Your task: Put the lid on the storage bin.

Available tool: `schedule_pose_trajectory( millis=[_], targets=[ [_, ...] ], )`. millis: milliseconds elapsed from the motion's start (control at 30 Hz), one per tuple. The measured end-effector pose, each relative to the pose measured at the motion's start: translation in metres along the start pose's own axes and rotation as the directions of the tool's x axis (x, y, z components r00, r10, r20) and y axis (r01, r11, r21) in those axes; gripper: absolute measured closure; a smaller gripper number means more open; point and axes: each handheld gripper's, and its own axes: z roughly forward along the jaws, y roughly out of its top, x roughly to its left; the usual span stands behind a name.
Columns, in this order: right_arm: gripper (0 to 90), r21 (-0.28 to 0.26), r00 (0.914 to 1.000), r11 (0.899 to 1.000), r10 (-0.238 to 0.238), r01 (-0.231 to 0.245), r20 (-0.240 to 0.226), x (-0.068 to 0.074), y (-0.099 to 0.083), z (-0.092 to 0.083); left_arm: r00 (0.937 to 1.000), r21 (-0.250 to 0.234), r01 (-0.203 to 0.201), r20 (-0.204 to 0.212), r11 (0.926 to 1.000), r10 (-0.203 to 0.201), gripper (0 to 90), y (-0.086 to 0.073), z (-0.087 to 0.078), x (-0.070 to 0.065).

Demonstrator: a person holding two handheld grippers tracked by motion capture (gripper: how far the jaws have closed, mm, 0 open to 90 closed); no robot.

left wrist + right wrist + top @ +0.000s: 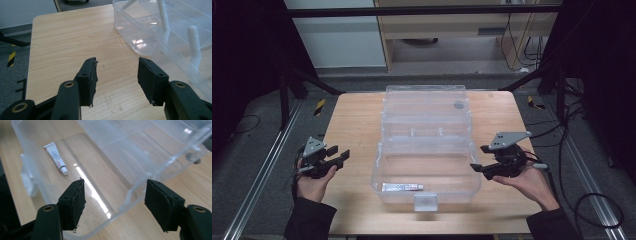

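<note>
Fingers (pixel 147 75) of both grippers spread, empty, tube (pixel 56 157) inside clear box (pixel 32 177)

Left tool (pixel 339 155) jaws apart, right tool (pixel 480 158) jaws apart, hand-held

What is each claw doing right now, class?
Left claw: open, holding nothing, over the table.
Right claw: open, holding nothing, by the box.
</note>
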Motion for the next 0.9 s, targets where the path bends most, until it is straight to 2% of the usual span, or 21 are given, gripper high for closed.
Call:
schedule_pose_trajectory(
  millis=[33, 100, 233, 500, 767, 900],
  targets=[
    [35.0, 0.008, 0.9996, 1.000, -0.021, 0.021, -0.019, 0.004, 0.005, 0.003, 1.0000, 0.000, -0.001, 0.000, 1.0000, 0.001, 49.3, 0.000, 0.000, 0.000],
    [35.3, 0.011, 0.9993, 1.000, -0.026, 0.026, -0.026, 0.007, 0.007, 0.004, 1.0000, 0.006, -0.007, -0.003, 1.0000, 0.007, 49.2, 0.000, 0.001, 0.000],
    [37.8, 0.039, 0.9951, 0.997, -0.064, 0.067, -0.075, 0.017, 0.018, 0.011, 0.9999, 0.010, -0.012, -0.005, 0.9999, 0.012, 48.7, -0.001, 0.002, 0.000],
    [42.3, 0.076, 0.9848, 0.991, -0.098, 0.110, -0.144, 0.032, 0.032, 0.026, 0.9998, 0.012, -0.019, -0.007, 0.9997, 0.019, 48.5, -0.001, 0.002, 0.001],
    [46.7, 0.096, 0.9700, 0.984, -0.131, 0.153, -0.205, 0.047, 0.039, 0.040, 0.9996, 0.012, -0.024, -0.011, 0.9996, 0.025, 48.0, -0.001, 0.002, 0.001],
    [49.2, 0.112, 0.9597, 0.978, -0.143, 0.174, -0.242, 0.055, 0.040, 0.049, 0.9996, 0.015, -0.028, -0.009, 0.9995, 0.028, 47.6, -0.001, 0.002, 0.001]
  ],
)
